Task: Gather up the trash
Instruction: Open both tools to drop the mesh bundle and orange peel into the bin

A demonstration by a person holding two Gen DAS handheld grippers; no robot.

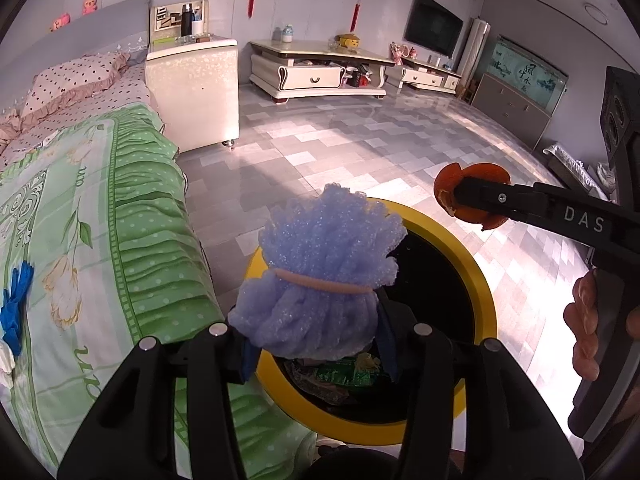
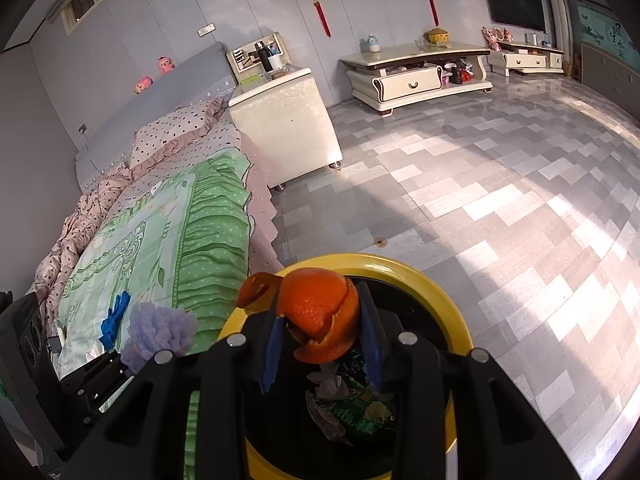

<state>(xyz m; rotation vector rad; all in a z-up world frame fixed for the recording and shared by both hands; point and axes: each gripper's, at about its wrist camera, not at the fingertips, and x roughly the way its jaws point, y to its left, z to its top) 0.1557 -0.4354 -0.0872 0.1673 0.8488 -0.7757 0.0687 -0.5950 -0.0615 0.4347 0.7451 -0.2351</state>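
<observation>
The bed (image 1: pixel 100 208), with its green flowered cover, runs along one side of the yellow-rimmed bin (image 1: pixel 486 280), which stands on the tiled floor (image 1: pixel 360 140) just beside it. Trash already lies in the bin's black inside. Over the bin's mouth, nearer the bed, my left tool (image 1: pixel 316 344) has its jaws clamped on a blue foam bundle (image 1: pixel 320 264) tied with a rubber band. Over the bin's other side, my right tool (image 2: pixel 324 344) is clamped on a curl of orange peel (image 2: pixel 316 312). A blue glove (image 1: pixel 16 312) lies on the bed, well apart from the bin.
</observation>
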